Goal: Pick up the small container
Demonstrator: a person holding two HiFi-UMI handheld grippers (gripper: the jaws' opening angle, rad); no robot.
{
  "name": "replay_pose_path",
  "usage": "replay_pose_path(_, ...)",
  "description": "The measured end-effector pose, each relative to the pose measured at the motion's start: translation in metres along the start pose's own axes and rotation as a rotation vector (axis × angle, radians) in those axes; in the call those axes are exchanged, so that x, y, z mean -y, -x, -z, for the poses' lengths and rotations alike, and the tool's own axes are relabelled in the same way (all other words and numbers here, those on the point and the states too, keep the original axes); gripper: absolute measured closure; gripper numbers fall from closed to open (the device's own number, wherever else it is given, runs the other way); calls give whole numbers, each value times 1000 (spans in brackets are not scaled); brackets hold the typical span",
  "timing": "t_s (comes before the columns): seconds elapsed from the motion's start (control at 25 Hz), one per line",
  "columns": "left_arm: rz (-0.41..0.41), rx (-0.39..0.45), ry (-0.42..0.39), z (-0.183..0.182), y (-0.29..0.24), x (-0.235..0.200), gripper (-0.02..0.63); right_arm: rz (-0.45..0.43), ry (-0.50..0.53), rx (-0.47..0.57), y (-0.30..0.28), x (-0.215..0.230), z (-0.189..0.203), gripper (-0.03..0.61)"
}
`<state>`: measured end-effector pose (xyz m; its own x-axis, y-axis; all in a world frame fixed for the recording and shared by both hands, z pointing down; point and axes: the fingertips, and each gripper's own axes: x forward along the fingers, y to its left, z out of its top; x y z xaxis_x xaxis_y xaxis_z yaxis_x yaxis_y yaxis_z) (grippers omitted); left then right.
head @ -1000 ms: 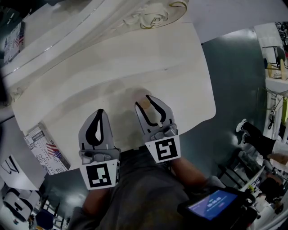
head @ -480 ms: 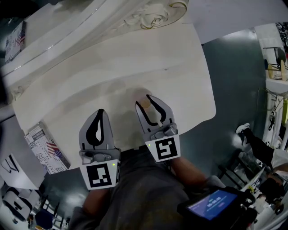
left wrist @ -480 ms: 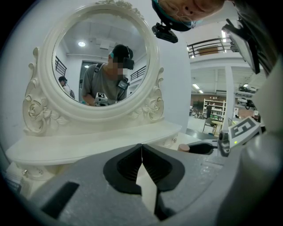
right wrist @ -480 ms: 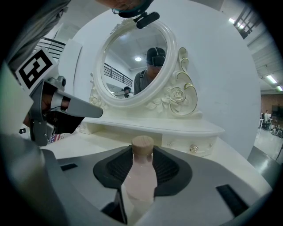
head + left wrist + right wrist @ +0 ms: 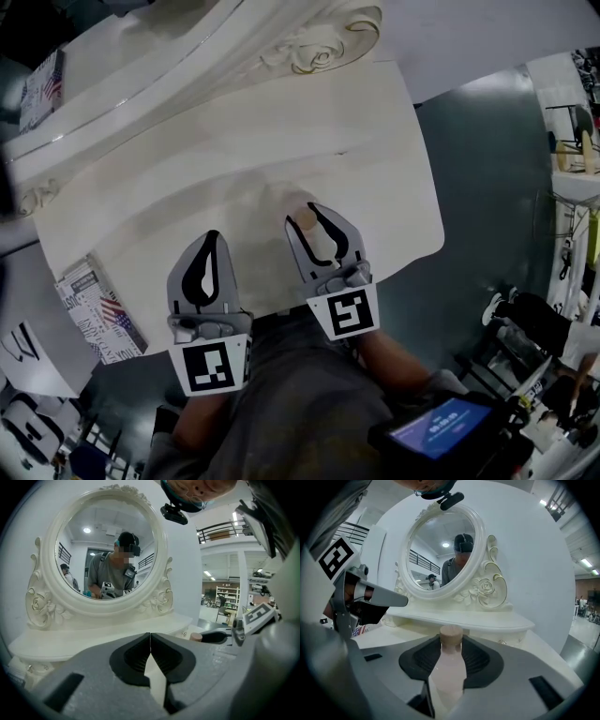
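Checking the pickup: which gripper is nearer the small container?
Right. The right gripper is closed on the small container; the left gripper is shut, empty, apart at its left.

At the head view's right edge, the bystander's dark-trousered leg (image 5: 539, 314) with its white shoe (image 5: 493, 307) has shifted lower in the frame.

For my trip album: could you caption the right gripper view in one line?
Right tool clamped on a small pink bottle, facing an ornate white mirror.
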<state>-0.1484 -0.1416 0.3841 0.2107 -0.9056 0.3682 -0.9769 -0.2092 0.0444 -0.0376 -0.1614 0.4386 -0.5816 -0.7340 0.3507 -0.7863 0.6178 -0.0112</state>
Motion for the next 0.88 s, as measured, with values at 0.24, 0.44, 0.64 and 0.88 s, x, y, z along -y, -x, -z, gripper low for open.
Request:
replay_pose_path(0.24,-17,58,-15,-17,7,0,598,11,3,43,12,4,-26,437)
replay_pose_path(0.44,-57,118,-26,-38,16,-10,598,25,16,85,28,7,-54,436)
replay_pose_path(0.64,-58,185,-55,-65,28,-5,598,37,22,138,44,13,-87,436)
replay_pose_path(0.88,-40,263,-88,-95,39,8,598,47,30,181,61,19,-120,436)
